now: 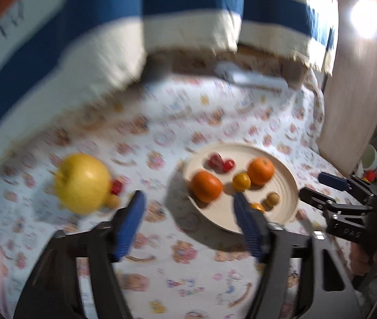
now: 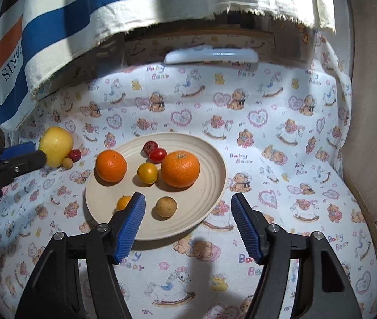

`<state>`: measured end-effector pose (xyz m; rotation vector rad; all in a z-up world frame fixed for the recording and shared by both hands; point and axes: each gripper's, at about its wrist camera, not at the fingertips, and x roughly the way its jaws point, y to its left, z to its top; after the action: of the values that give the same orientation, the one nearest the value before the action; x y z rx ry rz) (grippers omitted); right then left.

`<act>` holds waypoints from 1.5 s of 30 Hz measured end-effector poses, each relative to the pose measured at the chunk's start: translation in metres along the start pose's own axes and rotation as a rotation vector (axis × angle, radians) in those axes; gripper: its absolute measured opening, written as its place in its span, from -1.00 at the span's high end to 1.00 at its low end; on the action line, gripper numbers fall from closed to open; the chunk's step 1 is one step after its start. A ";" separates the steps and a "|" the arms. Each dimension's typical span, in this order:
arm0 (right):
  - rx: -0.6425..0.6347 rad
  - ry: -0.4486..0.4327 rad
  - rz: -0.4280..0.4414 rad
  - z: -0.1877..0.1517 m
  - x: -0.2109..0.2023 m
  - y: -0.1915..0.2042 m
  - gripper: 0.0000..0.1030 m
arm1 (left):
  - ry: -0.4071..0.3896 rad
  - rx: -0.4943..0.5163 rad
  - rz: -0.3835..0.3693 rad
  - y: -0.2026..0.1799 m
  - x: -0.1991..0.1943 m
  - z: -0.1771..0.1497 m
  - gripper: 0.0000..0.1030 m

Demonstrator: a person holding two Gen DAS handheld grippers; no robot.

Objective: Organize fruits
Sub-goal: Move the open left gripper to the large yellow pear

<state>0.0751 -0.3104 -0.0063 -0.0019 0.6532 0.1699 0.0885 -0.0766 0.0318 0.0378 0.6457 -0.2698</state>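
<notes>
A cream plate on the bear-print cloth holds two oranges, a small yellow fruit, two red tomatoes, a brown round fruit and a small orange fruit. Left of the plate lie a yellow apple, a red fruit and a small tan fruit. My left gripper is open and empty, between the apple and the plate. My right gripper is open and empty over the plate's near rim.
A striped blue, white and orange cloth hangs at the back. A white remote-like object lies at the far edge. A wooden panel bounds the right side. The left view is blurred.
</notes>
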 end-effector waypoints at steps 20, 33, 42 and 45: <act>-0.034 -0.160 0.021 0.025 -0.046 0.042 -0.64 | -0.306 -0.048 0.172 0.061 -0.081 -0.004 -0.98; -0.052 -0.199 0.035 0.037 -0.047 0.073 -0.71 | -0.276 -0.062 0.230 0.101 -0.081 0.009 -0.98; -0.028 -0.216 -0.021 0.056 -0.031 0.090 -0.71 | -0.240 -0.110 0.195 0.117 -0.083 0.032 -0.98; -0.012 -0.221 -0.006 0.064 -0.026 0.094 -0.71 | -0.171 -0.136 0.164 0.120 -0.063 0.035 -0.98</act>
<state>0.0790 -0.2179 0.0650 0.0035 0.4321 0.1659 0.0918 0.0497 0.0921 -0.0619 0.4866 -0.0694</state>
